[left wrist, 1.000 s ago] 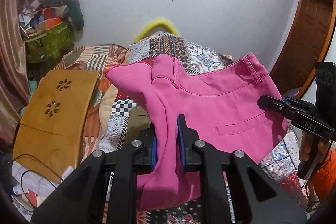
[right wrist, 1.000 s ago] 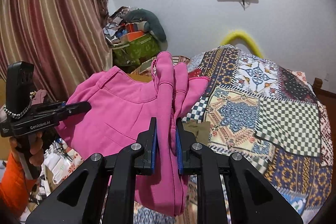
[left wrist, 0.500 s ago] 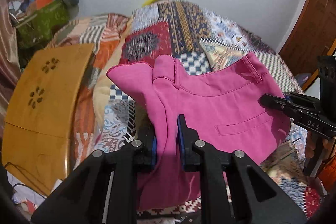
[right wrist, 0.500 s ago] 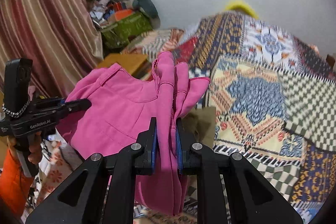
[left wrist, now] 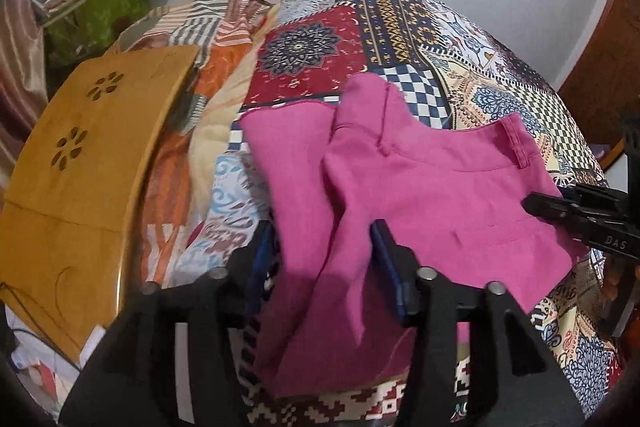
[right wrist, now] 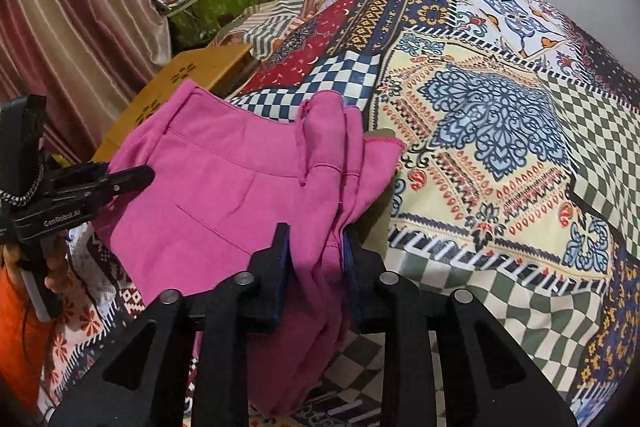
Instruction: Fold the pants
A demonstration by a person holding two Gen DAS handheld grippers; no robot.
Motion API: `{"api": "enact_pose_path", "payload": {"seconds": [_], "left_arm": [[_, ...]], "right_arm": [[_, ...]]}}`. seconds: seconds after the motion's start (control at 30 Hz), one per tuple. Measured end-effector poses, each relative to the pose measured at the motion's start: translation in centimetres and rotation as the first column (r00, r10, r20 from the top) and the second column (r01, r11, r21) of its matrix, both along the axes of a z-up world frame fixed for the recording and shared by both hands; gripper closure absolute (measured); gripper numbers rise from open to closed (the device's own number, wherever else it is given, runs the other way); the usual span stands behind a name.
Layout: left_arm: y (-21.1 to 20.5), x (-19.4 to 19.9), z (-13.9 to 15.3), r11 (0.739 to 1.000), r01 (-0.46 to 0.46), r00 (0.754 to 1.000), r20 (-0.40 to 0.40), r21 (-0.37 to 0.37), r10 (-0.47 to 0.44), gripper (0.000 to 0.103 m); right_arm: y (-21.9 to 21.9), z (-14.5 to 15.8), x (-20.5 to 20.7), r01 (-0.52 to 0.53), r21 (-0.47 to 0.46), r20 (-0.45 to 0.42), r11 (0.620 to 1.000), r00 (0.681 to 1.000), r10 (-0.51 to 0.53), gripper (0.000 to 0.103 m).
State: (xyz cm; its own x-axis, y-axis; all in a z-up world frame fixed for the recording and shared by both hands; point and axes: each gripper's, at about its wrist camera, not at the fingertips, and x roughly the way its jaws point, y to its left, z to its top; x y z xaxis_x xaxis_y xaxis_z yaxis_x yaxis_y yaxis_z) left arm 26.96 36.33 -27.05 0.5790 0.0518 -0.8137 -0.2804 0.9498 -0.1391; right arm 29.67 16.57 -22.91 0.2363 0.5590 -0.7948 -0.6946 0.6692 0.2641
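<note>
- The pink pants (left wrist: 432, 195) lie bunched on the patchwork bedspread (left wrist: 400, 19), waistband end spread toward the far side, the rest hanging down toward both cameras
- Left gripper (left wrist: 326, 267): its jaws are opening, standing well apart, with a fold of the pink cloth between them; the blue pads look clear of the cloth on the left side and just beside it on the right
- Right gripper (right wrist: 314, 251): its jaws are opening too, a narrower gap, with a thick bunch of pink cloth in it; whether the pads touch the cloth is hard to tell from this angle
- Each gripper shows in the other's view at the edge of the pants, held by a hand (right wrist: 52, 267) with an orange sleeve
- A yellow wooden board (left wrist: 80, 163) with flower-shaped cut-outs sits left of the bed, a green bag (left wrist: 96, 15) beyond it
</note>
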Motion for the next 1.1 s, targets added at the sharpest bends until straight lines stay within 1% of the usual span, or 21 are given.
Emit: {"api": "enact_pose_path", "payload": {"seconds": [0.07, 0.13, 0.2, 0.33, 0.4, 0.43, 0.5, 0.63, 0.7, 0.77, 0.87, 1.0, 1.1], "left_arm": [[0.3, -0.7, -0.1, 1.000, -0.007, 1.000, 0.000, -0.022, 0.007, 0.050], [0.6, -1.4, -0.1, 0.999, -0.018, 1.000, -0.009, -0.038, 0.018, 0.050], [0.5, -1.9, 0.3, 0.999, -0.027, 1.000, -0.016, -0.034, 0.027, 0.050], [-0.2, -2.9, 2.0, 0.998, -0.047, 0.998, -0.032, 0.034, 0.048, 0.050], [-0.9, -3.6, 3.7, 0.996, -0.051, 0.998, -0.020, 0.073, 0.052, 0.050], [-1.1, -3.9, 4.3, 0.996, -0.049, 0.999, -0.011, 0.078, 0.050, 0.050], [-2.1, -4.9, 6.6, 0.994, -0.048, 0.999, 0.020, 0.097, 0.046, 0.050], [-4.2, -6.8, 10.9, 0.991, -0.048, 0.996, 0.086, 0.128, 0.037, 0.050], [-5.5, -8.0, 13.2, 0.989, -0.036, 0.992, 0.123, 0.141, 0.018, 0.050], [-7.1, -9.3, 15.6, 0.984, -0.029, 0.986, 0.167, 0.175, -0.001, 0.050], [-9.7, -11.7, 19.1, 0.978, -0.024, 0.972, 0.233, 0.206, -0.025, 0.050], [-12.4, -15.2, 22.8, 0.977, -0.044, 0.948, 0.319, 0.207, -0.025, 0.050], [-14.5, -18.3, 25.5, 0.976, -0.064, 0.919, 0.394, 0.207, -0.023, 0.050]], "right_arm": [[-0.6, -0.1, -0.1, 0.005, -0.008, -0.005, 1.000, 1.000, -0.005, 0.071], [-1.2, 0.0, -0.3, 0.007, -0.015, 0.000, 1.000, 1.000, -0.007, 0.069], [-1.9, 0.3, -0.4, 0.015, -0.021, 0.006, 1.000, 1.000, -0.015, 0.069], [-3.5, 1.6, -0.5, 0.042, -0.029, 0.008, 0.999, 0.999, -0.042, 0.068], [-4.0, 2.7, -0.8, 0.050, -0.027, 0.018, 0.998, 0.999, -0.050, 0.068], [-4.3, 3.4, -1.0, 0.053, -0.020, 0.025, 0.998, 0.998, -0.052, 0.068], [-4.6, 4.7, -1.5, 0.054, -0.001, 0.040, 0.999, 0.998, -0.054, 0.068], [-5.4, 8.4, -3.4, 0.049, 0.058, 0.097, 0.997, 0.994, -0.054, 0.068], [-5.8, 10.5, -4.5, 0.043, 0.096, 0.122, 0.994, 0.991, -0.055, 0.068], [-6.3, 12.6, -5.9, 0.033, 0.138, 0.148, 0.990, 0.988, -0.053, 0.068], [-7.2, 15.6, -8.2, 0.011, 0.191, 0.201, 0.982, 0.978, -0.050, 0.068], [-8.7, 19.0, -11.6, -0.022, 0.264, 0.268, 0.964, 0.962, -0.052, 0.068], [-9.9, 21.1, -14.3, -0.051, 0.315, 0.316, 0.948, 0.947, -0.054, 0.068]]}}
